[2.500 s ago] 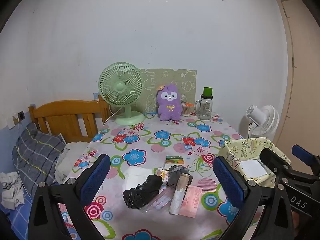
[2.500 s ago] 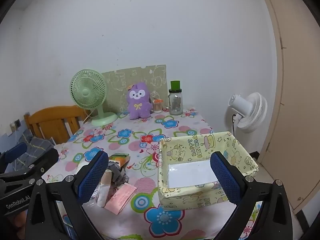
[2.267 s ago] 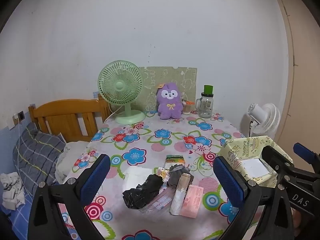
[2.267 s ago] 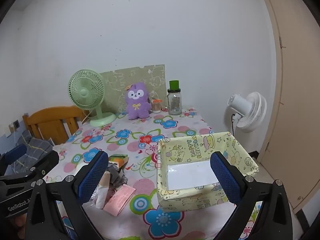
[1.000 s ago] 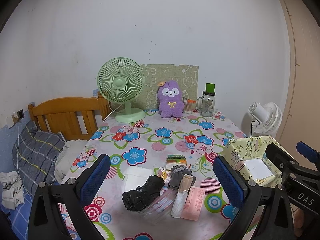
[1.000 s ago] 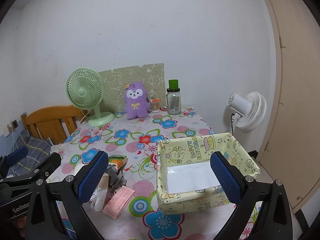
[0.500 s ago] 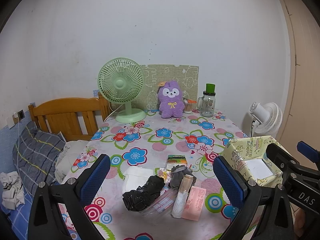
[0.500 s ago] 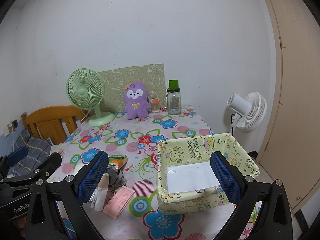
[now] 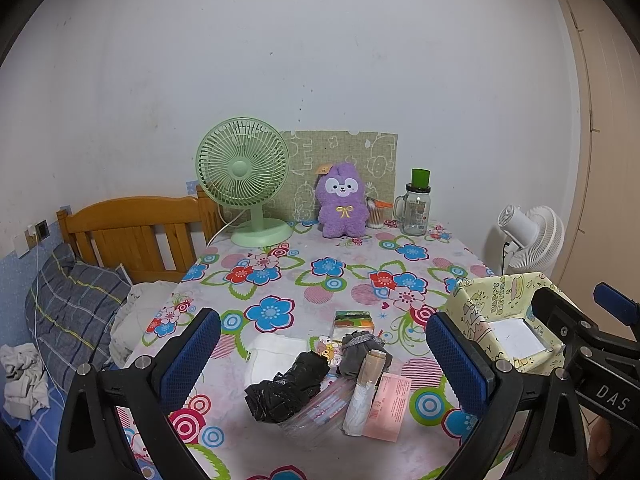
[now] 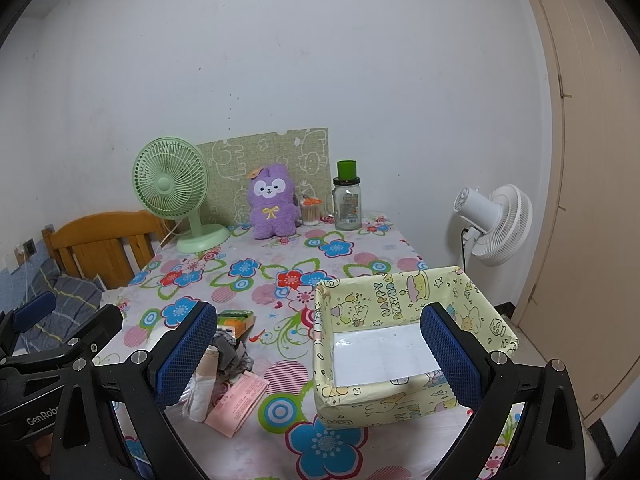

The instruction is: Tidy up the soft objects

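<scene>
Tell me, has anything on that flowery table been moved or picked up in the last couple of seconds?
Nothing was taken or let go. Both the left gripper and the right gripper stayed open, drifting only slightly. The pile of soft things and the yellow box lie as before.

Green desk fan [image 9: 243,168], glass jar [image 9: 416,209], white floor fan [image 10: 494,219], wooden headboard [image 9: 132,229]

Tablecloth [image 9: 328,280] multicolour floral; box [image 10: 404,296] pale yellow, cartoon print; plush [image 9: 342,206] purple; desk fan [image 9: 244,172] mint green.
</scene>
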The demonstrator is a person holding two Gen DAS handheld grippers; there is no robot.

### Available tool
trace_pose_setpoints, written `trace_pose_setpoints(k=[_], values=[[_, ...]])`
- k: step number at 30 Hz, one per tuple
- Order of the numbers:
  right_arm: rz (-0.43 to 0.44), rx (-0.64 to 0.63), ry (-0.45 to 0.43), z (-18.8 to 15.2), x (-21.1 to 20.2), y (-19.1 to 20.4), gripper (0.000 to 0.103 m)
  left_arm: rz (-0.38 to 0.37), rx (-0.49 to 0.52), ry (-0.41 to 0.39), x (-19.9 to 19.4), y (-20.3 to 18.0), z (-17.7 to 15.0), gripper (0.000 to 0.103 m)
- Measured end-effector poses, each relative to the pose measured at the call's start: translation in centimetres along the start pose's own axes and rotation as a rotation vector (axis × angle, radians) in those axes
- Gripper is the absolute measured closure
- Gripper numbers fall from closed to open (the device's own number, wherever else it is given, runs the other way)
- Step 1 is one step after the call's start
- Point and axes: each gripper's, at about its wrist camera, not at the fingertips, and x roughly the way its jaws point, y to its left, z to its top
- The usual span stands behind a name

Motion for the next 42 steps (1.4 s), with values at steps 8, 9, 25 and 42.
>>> trace_pose_setpoints(k=[8, 9, 25, 42], values=[[0.000, -0.001, 0.001, 0.0, 0.0, 0.1, 0.000, 0.000, 0.000, 0.001, 0.1, 0.0, 0.0, 0.000], [0.000, -0.001, 0.001, 0.0, 0.0, 0.1, 0.000, 0.000, 0.000, 0.001, 0.0, 0.2, 0.1, 0.000], [0.021, -0.014, 0.038, -0.3, 1.9, 1.6, 0.001, 0.005, -0.002, 0.034, 2.0, 1.8, -0.3, 0.008], [0.054, -0.035, 0.148, -1.8, 7.7, 6.2, 0.005, 0.016, 0.013, 0.144, 6.8, 4.3, -2.7, 0.017]])
